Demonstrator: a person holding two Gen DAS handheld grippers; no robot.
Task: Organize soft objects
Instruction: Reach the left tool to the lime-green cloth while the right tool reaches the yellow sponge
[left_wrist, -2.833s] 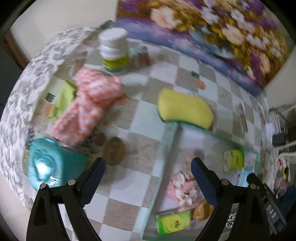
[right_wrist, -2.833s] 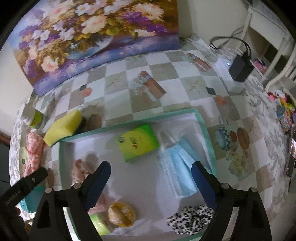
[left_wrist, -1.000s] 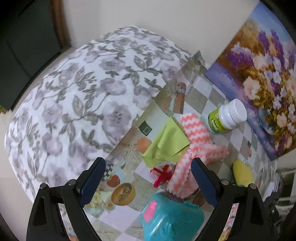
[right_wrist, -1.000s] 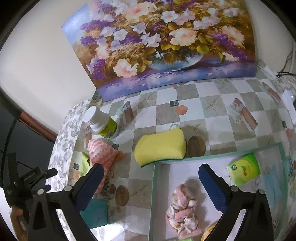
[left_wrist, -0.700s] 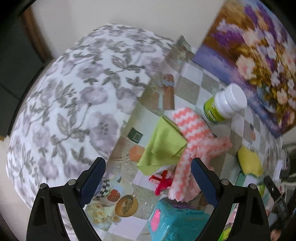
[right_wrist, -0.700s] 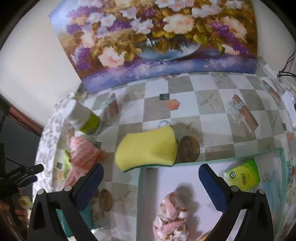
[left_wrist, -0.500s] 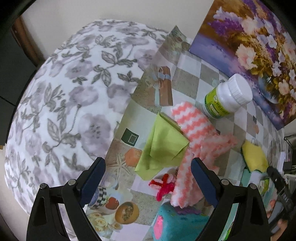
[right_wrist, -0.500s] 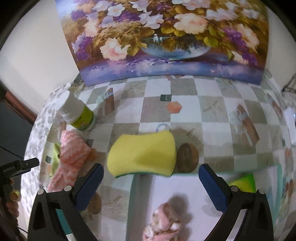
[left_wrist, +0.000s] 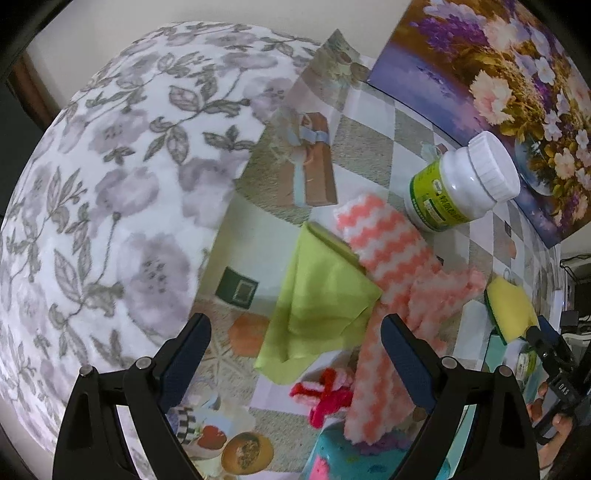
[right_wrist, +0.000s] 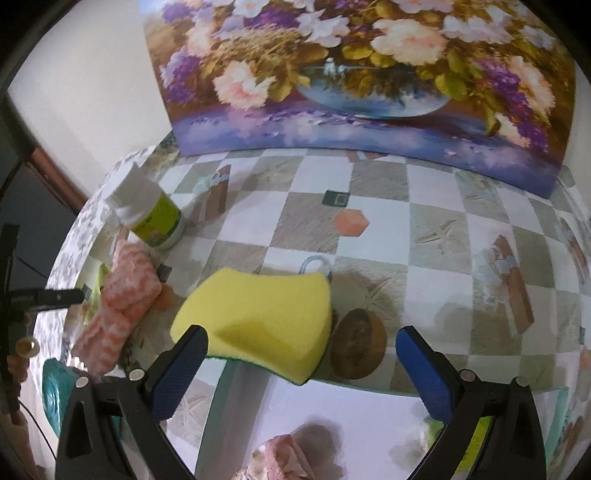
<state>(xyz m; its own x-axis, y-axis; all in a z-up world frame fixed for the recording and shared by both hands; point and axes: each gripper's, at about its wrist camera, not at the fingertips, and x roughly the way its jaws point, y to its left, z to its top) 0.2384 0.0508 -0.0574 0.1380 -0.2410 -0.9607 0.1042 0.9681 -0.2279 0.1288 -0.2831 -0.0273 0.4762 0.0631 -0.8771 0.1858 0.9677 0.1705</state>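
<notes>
Yellow sponge (right_wrist: 258, 314) with green underside; both grippers' fingers (right_wrist: 186, 363) (left_wrist: 186, 354) apart, empty.

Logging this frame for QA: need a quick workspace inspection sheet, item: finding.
Surface: table with a checkered printed cover; floral cloth hangs over its edge.
Job's things: yellow sponge on the tray rim; pink zigzag towel partly over the green cloth; pink scrunchie in the tray.
Clutter: bottle, teal box, red piece.
Grippers: left gripper and right gripper both open, holding nothing.
Cables: dark cords at the left view's right edge.
Surroundings: flower painting against the wall.
</notes>
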